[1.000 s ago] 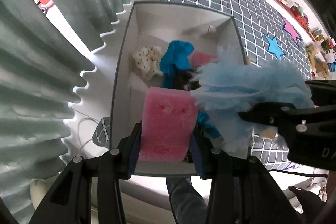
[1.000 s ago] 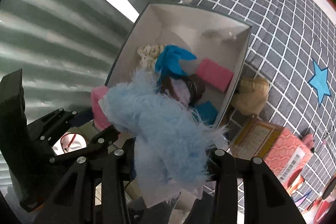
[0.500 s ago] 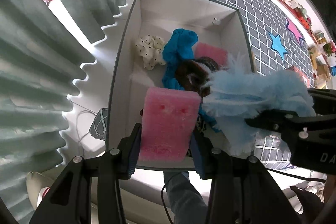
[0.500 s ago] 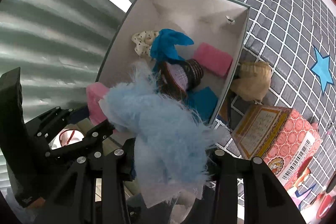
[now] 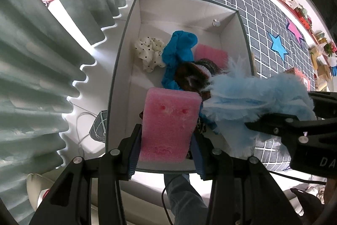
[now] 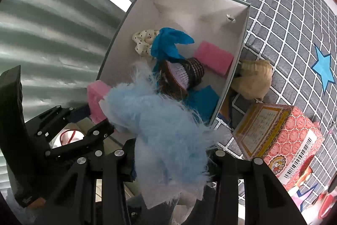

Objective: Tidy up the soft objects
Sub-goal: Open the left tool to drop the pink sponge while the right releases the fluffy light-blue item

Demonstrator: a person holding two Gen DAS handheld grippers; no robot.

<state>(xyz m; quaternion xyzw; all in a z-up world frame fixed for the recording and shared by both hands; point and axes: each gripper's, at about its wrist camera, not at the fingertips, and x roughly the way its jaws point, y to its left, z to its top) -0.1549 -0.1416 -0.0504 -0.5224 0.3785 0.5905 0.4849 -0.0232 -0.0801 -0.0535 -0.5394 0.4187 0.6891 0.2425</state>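
Note:
My left gripper (image 5: 166,153) is shut on a pink sponge (image 5: 169,123) and holds it above the near end of the white box (image 5: 181,3). My right gripper (image 6: 170,159) is shut on a fluffy light-blue cloth (image 6: 164,125), which hangs over the box's near right corner (image 5: 252,96). In the right wrist view the left gripper (image 6: 92,113) and its pink sponge (image 6: 95,96) show at the left. Inside the box lie a second pink sponge (image 5: 210,54), a blue cloth (image 5: 179,50), a white dotted scrunchie (image 5: 149,52) and a dark knitted piece (image 5: 193,75).
The box stands on a grey checked mat (image 6: 290,14) with a blue star (image 6: 323,70). Right of the box lie a beige knitted item (image 6: 252,79) and a red patterned carton (image 6: 280,134). Grey-green curtains (image 5: 42,56) hang along the left side.
Both views have drawn slightly back, so the box looks a little smaller and more of its inside shows. Both grippers keep their hold.

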